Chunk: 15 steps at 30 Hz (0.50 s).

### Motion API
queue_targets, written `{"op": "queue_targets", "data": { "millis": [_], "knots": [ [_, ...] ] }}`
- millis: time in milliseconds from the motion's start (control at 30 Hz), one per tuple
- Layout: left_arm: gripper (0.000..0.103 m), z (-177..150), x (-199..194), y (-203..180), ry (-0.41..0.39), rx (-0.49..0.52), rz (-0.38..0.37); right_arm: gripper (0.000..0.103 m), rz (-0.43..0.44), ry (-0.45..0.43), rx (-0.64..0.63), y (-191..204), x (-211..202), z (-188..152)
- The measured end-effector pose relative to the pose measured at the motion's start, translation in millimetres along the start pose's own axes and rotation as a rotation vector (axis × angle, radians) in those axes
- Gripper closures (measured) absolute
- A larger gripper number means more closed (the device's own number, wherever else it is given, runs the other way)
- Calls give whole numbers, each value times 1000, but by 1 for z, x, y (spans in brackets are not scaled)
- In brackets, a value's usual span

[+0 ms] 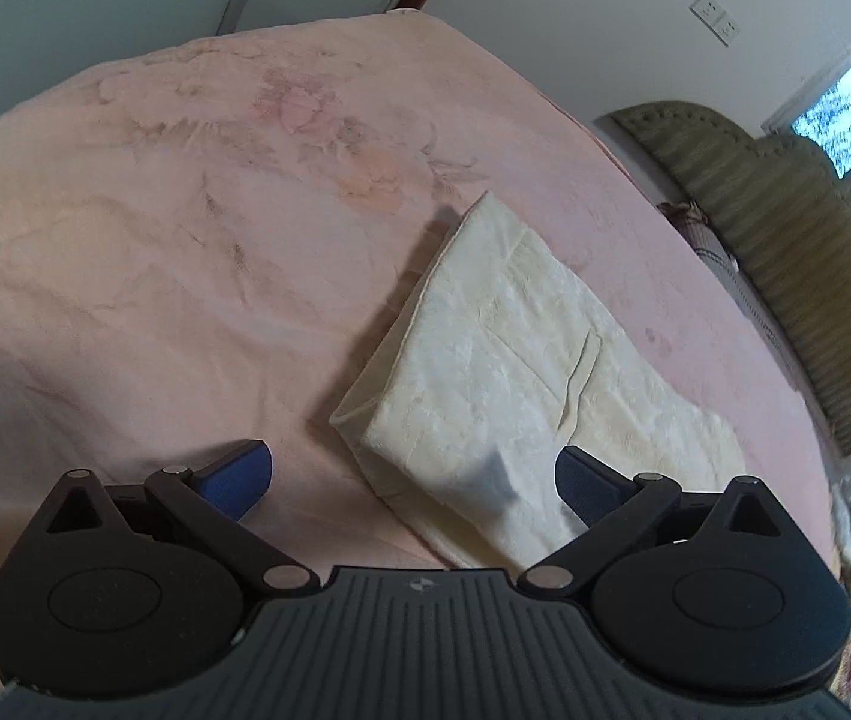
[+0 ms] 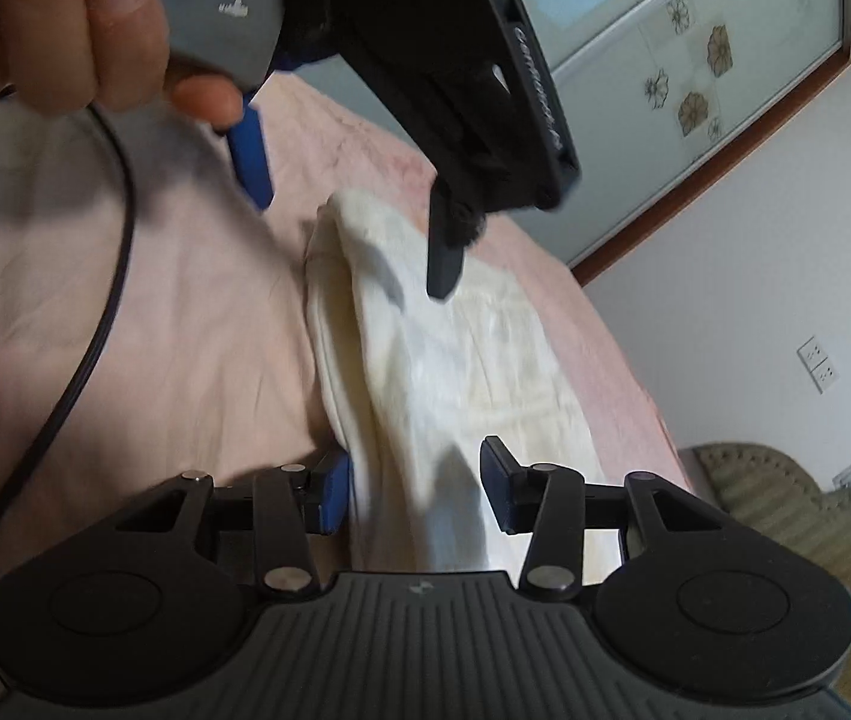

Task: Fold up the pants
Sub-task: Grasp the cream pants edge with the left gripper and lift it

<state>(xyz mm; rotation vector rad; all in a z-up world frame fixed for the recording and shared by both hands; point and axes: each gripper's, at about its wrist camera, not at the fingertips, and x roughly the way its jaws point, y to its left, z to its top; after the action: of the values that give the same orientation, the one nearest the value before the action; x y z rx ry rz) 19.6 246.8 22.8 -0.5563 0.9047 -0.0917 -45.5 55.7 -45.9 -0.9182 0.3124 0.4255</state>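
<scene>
Cream-white pants (image 1: pixel 521 360) lie folded into a long rectangle on a pink bedspread (image 1: pixel 155 240). My left gripper (image 1: pixel 413 480) is wide open above the pants' near corner, holding nothing. It also shows in the right wrist view (image 2: pixel 353 228), held by a hand, open over the far end of the pants (image 2: pixel 437 372). My right gripper (image 2: pixel 416 492) has its jaws partly open around a raised fold at the near end of the pants; the pads do not clearly press the cloth.
A green padded headboard (image 1: pixel 785 252) stands at the right of the bed. A wardrobe with flowered glass doors (image 2: pixel 695 60) is behind. A black cable (image 2: pixel 107 300) hangs from the left gripper over the bedspread (image 2: pixel 155 330).
</scene>
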Motion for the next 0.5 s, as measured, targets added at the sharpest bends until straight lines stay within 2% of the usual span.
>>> {"op": "queue_targets", "data": {
  "millis": [67, 167, 233, 400, 500],
  "knots": [
    [0, 2, 2, -1, 4, -14, -28, 74, 6, -17, 1, -1, 3, 2],
    [0, 6, 10, -2, 28, -41, -89, 80, 43, -37, 61, -11, 6, 4],
    [0, 8, 16, -3, 22, -60, -118, 81, 69, -50, 139, -24, 5, 5],
    [0, 17, 32, 0, 9, -190, -200, 83, 116, -78, 337, -66, 1, 3],
    [0, 24, 51, 8, 20, -290, -311, 83, 152, -90, 450, -82, 4, 0]
  ]
}}
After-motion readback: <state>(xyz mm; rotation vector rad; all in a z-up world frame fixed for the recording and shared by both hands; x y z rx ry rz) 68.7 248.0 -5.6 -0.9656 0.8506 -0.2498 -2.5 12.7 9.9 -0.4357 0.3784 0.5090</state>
